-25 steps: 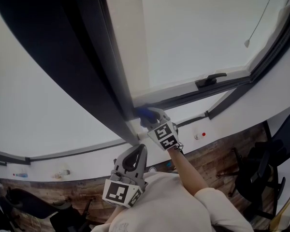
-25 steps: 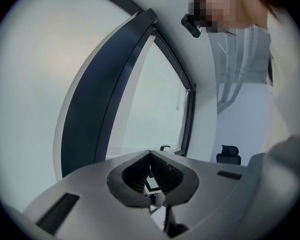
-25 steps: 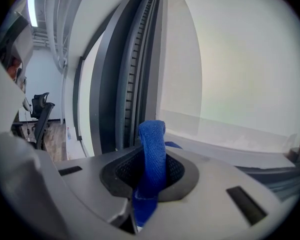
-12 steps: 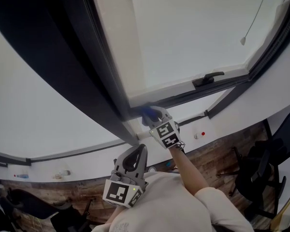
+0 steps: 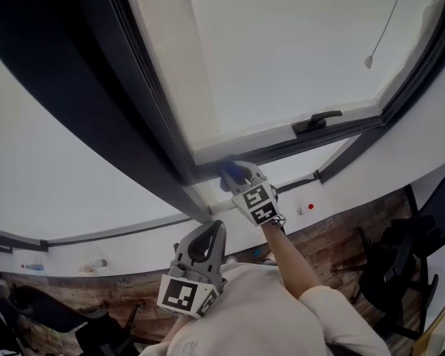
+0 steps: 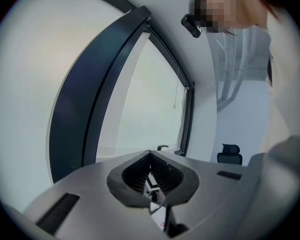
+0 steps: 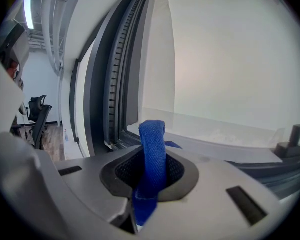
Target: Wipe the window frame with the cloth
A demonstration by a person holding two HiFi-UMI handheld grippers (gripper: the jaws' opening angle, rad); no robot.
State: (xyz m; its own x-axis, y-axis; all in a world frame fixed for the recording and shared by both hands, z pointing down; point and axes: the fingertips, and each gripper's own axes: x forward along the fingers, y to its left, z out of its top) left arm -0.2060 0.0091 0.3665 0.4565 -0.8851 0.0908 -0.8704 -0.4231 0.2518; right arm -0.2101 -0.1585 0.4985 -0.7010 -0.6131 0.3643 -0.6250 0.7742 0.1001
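Note:
My right gripper point(image 5: 233, 173) is shut on a blue cloth point(image 7: 152, 154) and holds it at the lower left corner of the dark window frame point(image 5: 282, 143), where the bottom rail meets the upright post point(image 5: 144, 102). In the head view the blue cloth point(image 5: 228, 174) shows at the gripper's tip, against the rail. The frame's ribbed channel point(image 7: 119, 79) rises just left of the cloth in the right gripper view. My left gripper point(image 5: 200, 247) hangs low near the person's chest, away from the window, jaws shut with nothing between them point(image 6: 151, 176).
A black window handle point(image 5: 317, 122) sits on the bottom rail to the right. A white sill point(image 5: 297, 170) runs below the frame. A blind cord point(image 5: 368, 61) hangs at the upper right. Office chairs point(image 5: 408, 258) stand on the wooden floor at the right.
My right gripper with the cloth has slid a little to the right and up along the bottom rail. The left gripper has stayed where it was.

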